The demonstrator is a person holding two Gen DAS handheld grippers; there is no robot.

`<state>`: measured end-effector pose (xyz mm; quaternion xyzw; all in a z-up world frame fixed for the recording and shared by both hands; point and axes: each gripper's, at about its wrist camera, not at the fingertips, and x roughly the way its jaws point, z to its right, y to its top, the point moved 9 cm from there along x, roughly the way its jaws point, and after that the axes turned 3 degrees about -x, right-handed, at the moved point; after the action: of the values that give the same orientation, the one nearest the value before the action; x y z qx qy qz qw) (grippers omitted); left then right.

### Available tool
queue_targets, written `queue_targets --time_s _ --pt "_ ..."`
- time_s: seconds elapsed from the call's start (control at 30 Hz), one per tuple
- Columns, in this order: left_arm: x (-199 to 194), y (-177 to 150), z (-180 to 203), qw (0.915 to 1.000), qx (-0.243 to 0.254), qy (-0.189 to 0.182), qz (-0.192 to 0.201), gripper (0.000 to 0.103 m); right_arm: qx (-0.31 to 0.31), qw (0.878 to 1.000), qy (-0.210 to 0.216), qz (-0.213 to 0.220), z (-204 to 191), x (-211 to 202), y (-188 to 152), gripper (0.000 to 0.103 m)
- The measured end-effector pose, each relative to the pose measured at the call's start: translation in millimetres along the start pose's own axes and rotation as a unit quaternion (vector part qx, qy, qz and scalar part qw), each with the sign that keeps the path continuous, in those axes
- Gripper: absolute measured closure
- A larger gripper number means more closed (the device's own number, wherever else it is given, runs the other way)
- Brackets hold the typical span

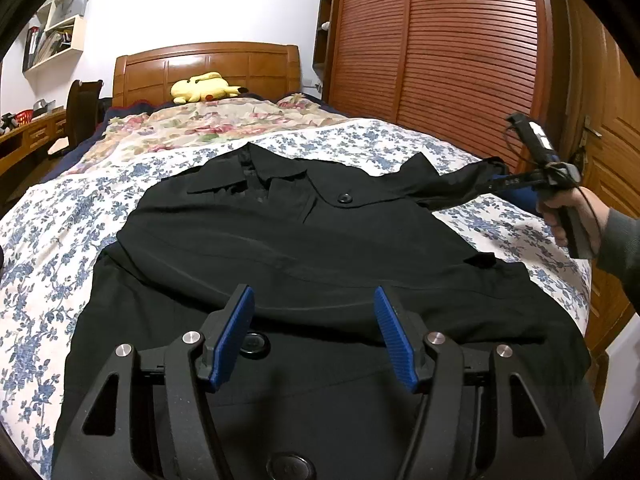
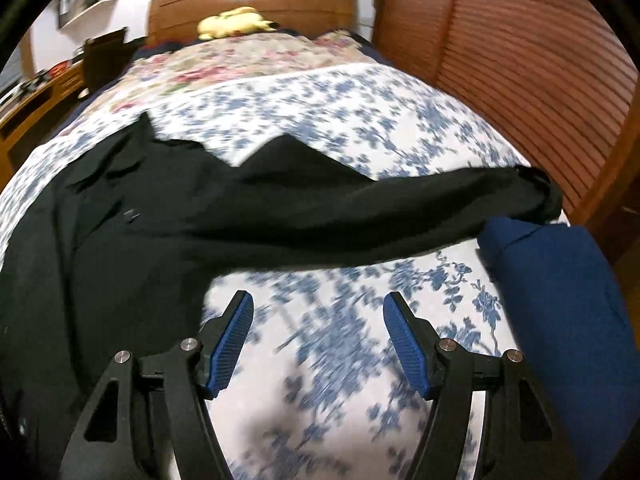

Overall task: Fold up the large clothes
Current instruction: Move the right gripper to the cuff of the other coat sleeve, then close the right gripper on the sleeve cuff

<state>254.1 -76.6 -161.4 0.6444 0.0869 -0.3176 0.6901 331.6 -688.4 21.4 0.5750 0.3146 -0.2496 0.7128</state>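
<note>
The left claw (image 1: 314, 300) hangs released over the black coat (image 1: 304, 248), spread flat on the bed (image 1: 48, 216). Only its view shows the hand (image 1: 568, 212) at 3 o'clock. The right claw (image 2: 318, 306), jaws apart and empty, hovers above floral sheet, the sleeve (image 2: 400, 208) at 12 o'clock, blue fabric (image 2: 560, 292) at 3.

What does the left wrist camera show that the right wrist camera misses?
Only the left view shows the coat's collar, its big front button, and the person's right hand holding the other claw beside the bed.

Only the right view shows the whole outstretched sleeve and a blue cushion at the bed's edge.

Both show the black coat on the flowered sheet, the yellow plush toy, the headboard, the slatted wardrobe, and an open, empty claw.
</note>
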Motion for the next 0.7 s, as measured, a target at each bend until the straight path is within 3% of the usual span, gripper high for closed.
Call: queue_targets --time_s 0.47,0.63,0.7 --pt "5.0 -1.9 1.3 0.9999 0.002 -0.005 -0.01 0.039 0.123 0.992 -0.005 -0.011 41.3 72.0 44.9 0.034" --pt "6.7 -2.2 1.4 0.9999 0.003 -0.004 -0.013 0.039 0.152 0.987 -0.021 -0.035 60.2 95.3 50.1 0.034" --pt "7.7 -1.8 1.5 0.9999 0.004 -0.004 -0.014 0.039 0.152 0.987 -0.025 -0.043 63.6 104.9 51.1 0.039"
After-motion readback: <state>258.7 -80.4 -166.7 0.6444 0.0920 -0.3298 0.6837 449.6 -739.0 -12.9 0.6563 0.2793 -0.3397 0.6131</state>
